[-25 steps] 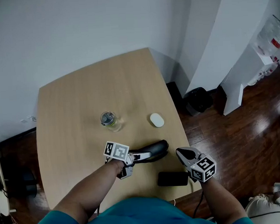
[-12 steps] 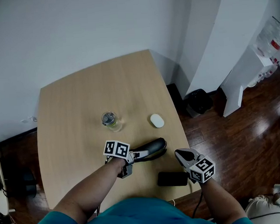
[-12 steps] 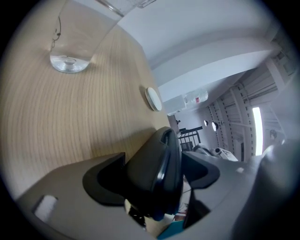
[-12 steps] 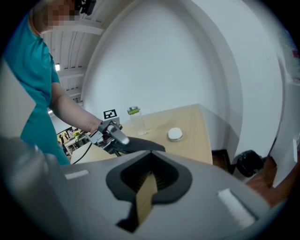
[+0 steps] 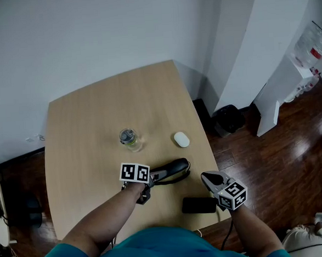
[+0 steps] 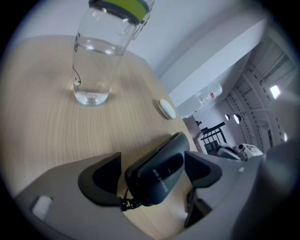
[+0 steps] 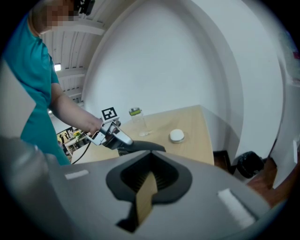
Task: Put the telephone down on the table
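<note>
Showing the release stage, head view taken as a clock face with 12 o'clock at the far table edge. The dark grey curved telephone handset (image 5: 173, 168) lies on the pale wooden table (image 5: 84, 130), near its 5 o'clock corner. Its long axis runs from about 8 o'clock to 2 o'clock.

My left gripper (image 6: 151, 169) straddles the 8 o'clock end of that axis, where a black coiled cord (image 6: 125, 204) leaves the handset. Its jaws are opening. In the left gripper view the handset sits between them with a gap of bare table on either side, so neither pad presses on it. I judge the handset to be resting on the wood under its own weight.

The relation that governs the coming move, as I read it: the handset extends away from the left gripper toward 2 o'clock, so a clean withdrawal goes back along the axis toward 8 o'clock. A sideways exit risks a pad catching the handset or the cord.

My right gripper (image 5: 209, 178) hangs at the handset's 4 o'clock, near but apart, jaws drawn together on nothing. A flat black rectangular object (image 5: 199, 205) lies just beside it at 7 o'clock. The left hand is the nearer one and needs no help.
</note>
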Demonstrator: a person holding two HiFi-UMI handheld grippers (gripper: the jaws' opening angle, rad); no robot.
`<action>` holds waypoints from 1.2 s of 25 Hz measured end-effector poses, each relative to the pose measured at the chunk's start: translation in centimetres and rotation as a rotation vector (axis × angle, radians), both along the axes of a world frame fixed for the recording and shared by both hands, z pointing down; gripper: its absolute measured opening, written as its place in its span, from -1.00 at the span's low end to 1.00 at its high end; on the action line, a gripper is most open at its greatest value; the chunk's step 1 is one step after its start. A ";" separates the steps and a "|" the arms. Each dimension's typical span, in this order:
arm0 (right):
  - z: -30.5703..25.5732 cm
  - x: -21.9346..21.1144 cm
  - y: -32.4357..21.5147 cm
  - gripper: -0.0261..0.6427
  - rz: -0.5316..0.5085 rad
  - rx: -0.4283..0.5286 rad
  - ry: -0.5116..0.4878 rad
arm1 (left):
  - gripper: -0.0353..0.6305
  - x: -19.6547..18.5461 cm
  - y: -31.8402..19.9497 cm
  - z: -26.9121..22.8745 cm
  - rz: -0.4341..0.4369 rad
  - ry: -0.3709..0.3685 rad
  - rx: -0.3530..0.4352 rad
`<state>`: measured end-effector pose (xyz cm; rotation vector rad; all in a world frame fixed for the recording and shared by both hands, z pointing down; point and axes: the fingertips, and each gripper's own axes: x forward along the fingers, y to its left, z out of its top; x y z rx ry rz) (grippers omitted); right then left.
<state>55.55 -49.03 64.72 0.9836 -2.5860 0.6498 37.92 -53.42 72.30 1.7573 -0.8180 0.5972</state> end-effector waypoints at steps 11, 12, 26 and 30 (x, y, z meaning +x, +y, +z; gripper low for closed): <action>-1.5 -0.2 -0.1 -0.91 0.037 0.030 -0.015 | -0.15 -4.8 1.1 -6.2 -0.019 0.049 0.376; -1.7 -0.4 0.0 -0.91 0.041 0.031 -0.017 | -0.28 -5.5 1.5 -6.9 -0.010 0.040 0.426; -6.1 -11.3 3.7 -0.91 0.112 0.093 -0.020 | -0.88 -20.5 8.5 -14.4 0.017 0.038 0.796; -8.0 -17.5 6.8 -0.91 0.154 0.131 -0.014 | -0.88 -26.5 11.7 -15.9 0.041 0.051 0.824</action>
